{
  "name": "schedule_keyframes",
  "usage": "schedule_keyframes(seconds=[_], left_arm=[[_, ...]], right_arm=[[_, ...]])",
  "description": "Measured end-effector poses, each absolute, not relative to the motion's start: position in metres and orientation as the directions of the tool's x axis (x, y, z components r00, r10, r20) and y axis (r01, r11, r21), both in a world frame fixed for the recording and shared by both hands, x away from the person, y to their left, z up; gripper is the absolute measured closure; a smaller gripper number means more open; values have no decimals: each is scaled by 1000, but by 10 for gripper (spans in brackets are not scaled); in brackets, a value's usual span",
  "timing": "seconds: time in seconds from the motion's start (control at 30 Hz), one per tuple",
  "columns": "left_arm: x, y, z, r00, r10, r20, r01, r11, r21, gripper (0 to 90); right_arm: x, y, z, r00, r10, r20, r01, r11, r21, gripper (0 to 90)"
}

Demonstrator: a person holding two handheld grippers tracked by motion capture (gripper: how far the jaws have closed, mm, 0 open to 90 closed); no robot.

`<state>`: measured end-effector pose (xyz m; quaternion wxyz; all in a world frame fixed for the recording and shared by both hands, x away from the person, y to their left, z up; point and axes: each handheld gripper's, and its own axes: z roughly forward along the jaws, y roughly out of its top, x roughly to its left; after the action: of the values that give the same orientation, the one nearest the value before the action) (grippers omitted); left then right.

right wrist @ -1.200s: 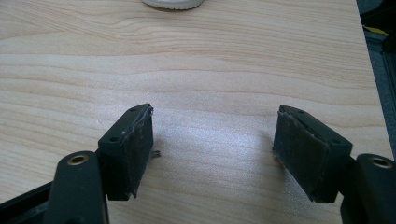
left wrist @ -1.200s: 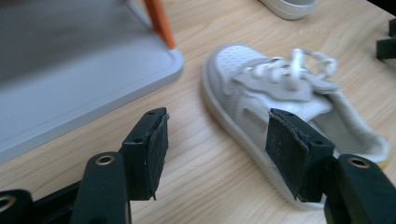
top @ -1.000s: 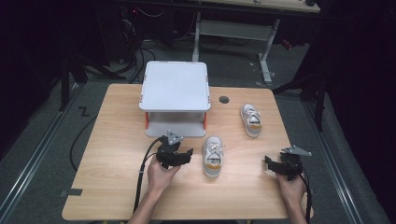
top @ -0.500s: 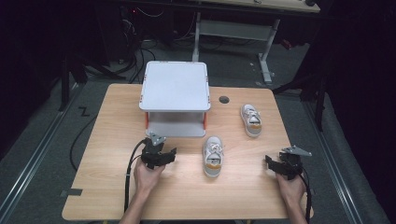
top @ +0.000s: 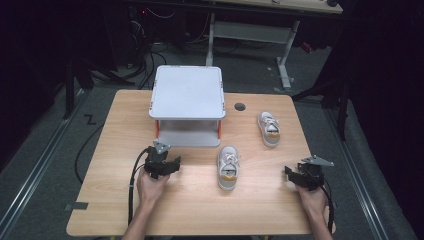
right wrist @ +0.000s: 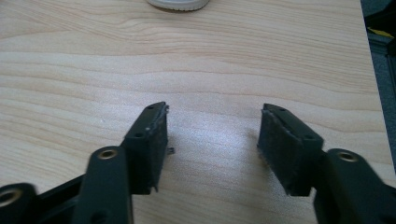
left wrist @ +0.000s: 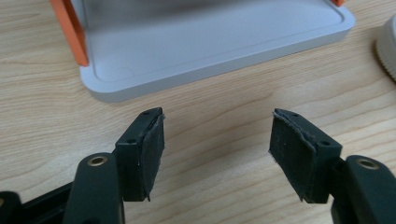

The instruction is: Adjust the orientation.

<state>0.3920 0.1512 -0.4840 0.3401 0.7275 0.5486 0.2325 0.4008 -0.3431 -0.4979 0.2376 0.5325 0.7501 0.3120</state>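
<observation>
Two small white sneakers lie on the wooden table [top: 120, 125]: the near sneaker [top: 228, 167] at the middle and the far sneaker [top: 269, 128] toward the back right. My left gripper [top: 166, 162] [left wrist: 217, 135] is open over bare wood, left of the near sneaker and just in front of the grey shelf stand [top: 189, 105] [left wrist: 210, 46]. Near the right front edge, my right gripper [top: 294, 173] [right wrist: 212, 135] is open too. Its jaws have just been closing, with nothing between them. A sneaker's white sole edge [left wrist: 387, 53] shows at the right of the left gripper view.
The stand has two grey tiers joined by orange posts [left wrist: 70, 30] and takes up the back middle of the table. A round cable hole [top: 240, 106] sits beside it. The table's right edge [right wrist: 373, 84] runs close to my right gripper. Dark floor and a desk frame lie beyond.
My left hand has moved left, away from the near sneaker, and now sits in front of the stand. The right hand stayed in place.
</observation>
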Motion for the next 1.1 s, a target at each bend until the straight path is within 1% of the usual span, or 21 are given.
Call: schedule_keyframes(seconds=[0.07,0.2,0.3,0.4,0.5,0.53,0.57,0.63,0.67,0.7,0.77,0.9,0.93,1.1], left_arm=[[392,153,-484,287,958,-29,639,-169,751,355],[394,157,-486,279,960,-19,636,-169,753,355],[396,159,-488,270,963,-14,638,-168,751,355],[398,162,-489,263,965,-15,637,-162,753,355],[399,163,-491,256,966,-25,644,-151,750,361],[401,164,-492,251,968,-24,650,-150,745,362],[401,164,-492,251,968,-24,650,-150,745,362],[402,165,-495,249,968,-10,657,-161,737,362],[402,165,-495,249,968,-10,657,-161,737,362],[402,165,-497,247,969,-4,661,-166,732,361],[403,165,-497,246,969,2,663,-170,729,358],[404,165,-501,246,969,14,672,-181,719,350],[404,165,-502,249,969,9,667,-178,723,350],[400,167,-505,250,968,6,642,-171,748,341]], right_arm=[[402,-343,-496,-331,943,-24,657,249,711,489],[403,-343,-492,-366,931,-10,649,263,714,543],[404,-341,-480,-403,915,8,628,270,730,588],[410,-338,-465,-433,901,23,605,272,748,602],[416,-334,-456,-450,893,26,592,276,757,606],[423,-328,-447,-465,885,22,582,287,761,605],[423,-328,-447,-465,885,22,582,287,761,605],[434,-320,-437,-474,880,15,571,295,766,587],[434,-320,-437,-474,880,15,571,295,766,587],[443,-313,-430,-475,880,8,571,301,764,578],[450,-308,-425,-479,878,-1,568,312,762,579],[463,-298,-419,-487,873,-8,571,325,754,578],[474,-292,-415,-488,873,-10,580,332,744,577],[494,-279,-413,-488,872,-18,600,351,719,561]])
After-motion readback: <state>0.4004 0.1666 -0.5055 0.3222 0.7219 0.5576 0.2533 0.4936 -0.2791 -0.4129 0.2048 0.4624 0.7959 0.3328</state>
